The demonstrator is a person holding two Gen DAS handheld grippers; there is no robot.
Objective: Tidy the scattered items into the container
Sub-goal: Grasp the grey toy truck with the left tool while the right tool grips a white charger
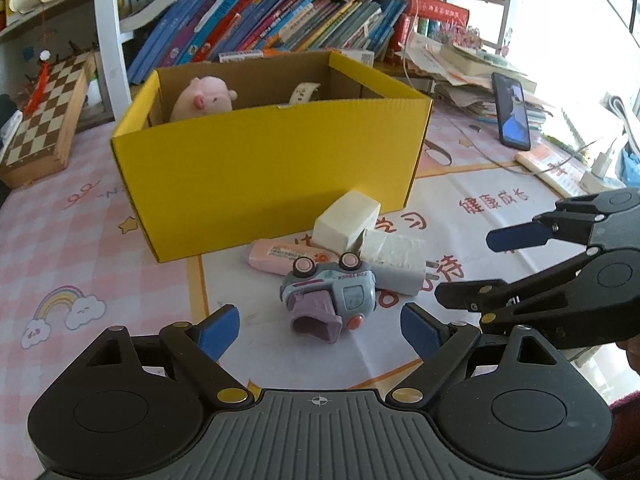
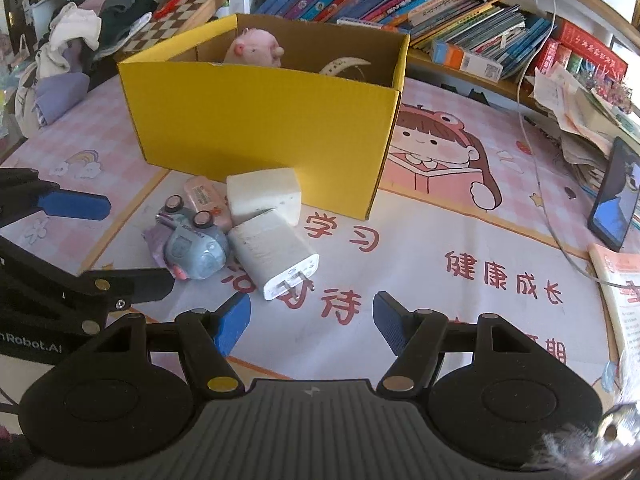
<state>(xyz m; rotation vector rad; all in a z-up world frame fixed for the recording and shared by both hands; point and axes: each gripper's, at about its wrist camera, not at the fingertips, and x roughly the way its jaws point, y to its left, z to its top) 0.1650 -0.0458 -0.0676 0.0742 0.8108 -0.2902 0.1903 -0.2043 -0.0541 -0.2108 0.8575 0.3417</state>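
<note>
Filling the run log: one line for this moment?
left gripper: open | right gripper: open | toy truck, charger: outside yellow box

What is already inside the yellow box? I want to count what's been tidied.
Inside the yellow box, a pink plush pig and a cream strap show above the rim. The front wall hides the floor.

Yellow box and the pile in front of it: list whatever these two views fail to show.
- Yellow box floor: hidden by its front wall in both wrist views; only the pink plush pig and a cream band show above the rim.
- Pink eraser: partly covered by the toy truck and white block; label too small to read.
- White charger: its far end is hidden in the left wrist view.
</note>
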